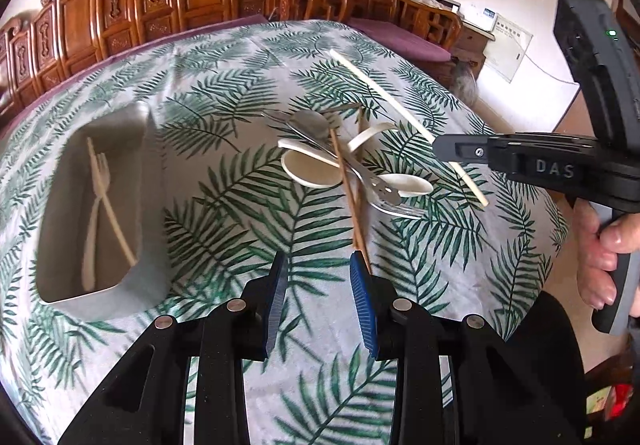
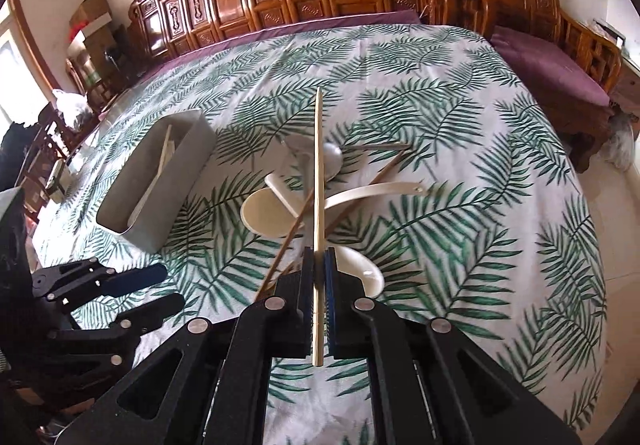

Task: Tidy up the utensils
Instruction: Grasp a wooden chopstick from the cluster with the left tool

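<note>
Pale chopstick [image 2: 318, 205] is clamped near its lower end in right tool [image 2: 319, 269], raised over utensil pile [image 1: 344, 165]; light, stiff, slippery, so tilt is expected. Left tool [image 1: 318, 277] is held released, empty.

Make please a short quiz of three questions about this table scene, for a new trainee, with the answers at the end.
1. True or false: the right gripper is shut on the pale chopstick.
2. What already lies in the grey box?
A. metal spoons
B. pale plastic forks
C. brown chopsticks
3. Fill in: the left gripper holds ____ between its fingers.

Key:
1. True. The pale chopstick is clamped between the pads and sticks out past both ends.
2. B. Pale forks lie inside; the metal spoon and brown chopsticks are in the pile on the tablecloth.
3. Nothing; its jaws stand apart over the cloth.
</note>
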`<state>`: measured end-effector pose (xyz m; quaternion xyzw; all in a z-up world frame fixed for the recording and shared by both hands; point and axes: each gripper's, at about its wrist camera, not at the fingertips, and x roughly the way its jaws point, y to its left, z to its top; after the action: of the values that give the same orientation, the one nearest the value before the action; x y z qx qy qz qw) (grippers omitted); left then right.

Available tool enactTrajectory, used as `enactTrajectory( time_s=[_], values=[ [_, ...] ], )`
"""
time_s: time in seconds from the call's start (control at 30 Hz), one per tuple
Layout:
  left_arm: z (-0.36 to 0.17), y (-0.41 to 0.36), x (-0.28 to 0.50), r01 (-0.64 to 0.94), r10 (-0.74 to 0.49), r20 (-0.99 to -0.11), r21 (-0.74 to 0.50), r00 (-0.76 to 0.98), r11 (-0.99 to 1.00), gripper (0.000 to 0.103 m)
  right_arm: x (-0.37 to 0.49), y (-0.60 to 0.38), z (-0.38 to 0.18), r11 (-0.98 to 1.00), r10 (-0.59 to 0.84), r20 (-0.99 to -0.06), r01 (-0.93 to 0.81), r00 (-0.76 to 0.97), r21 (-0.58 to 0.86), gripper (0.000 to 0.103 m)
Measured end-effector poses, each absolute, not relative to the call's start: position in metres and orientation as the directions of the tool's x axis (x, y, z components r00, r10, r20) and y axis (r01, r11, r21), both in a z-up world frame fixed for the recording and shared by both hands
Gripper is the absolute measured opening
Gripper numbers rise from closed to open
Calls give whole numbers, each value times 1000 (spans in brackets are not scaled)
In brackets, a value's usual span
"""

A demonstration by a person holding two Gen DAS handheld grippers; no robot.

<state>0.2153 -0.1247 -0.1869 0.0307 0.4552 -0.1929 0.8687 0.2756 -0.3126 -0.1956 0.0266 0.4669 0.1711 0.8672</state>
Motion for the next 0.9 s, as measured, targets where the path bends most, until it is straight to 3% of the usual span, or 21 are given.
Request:
enactTrajectory(
  time_s=[0.4, 0.67, 0.9],
  values=[
    [-211, -166, 240, 388, -318, -833, -138, 452, 911, 29, 282, -326, -212, 952, 286, -821, -246, 493, 184, 6],
    [-224, -174, 246, 383, -285, -855, -112, 434, 917, 23, 284, -328, -206, 947, 306, -812, -244, 497, 208, 6],
    [-230, -174, 248, 376, -272, -864, -106, 423, 921, 10, 284, -328, -204, 946, 312, -809, -245, 498, 214, 6]
  ],
)
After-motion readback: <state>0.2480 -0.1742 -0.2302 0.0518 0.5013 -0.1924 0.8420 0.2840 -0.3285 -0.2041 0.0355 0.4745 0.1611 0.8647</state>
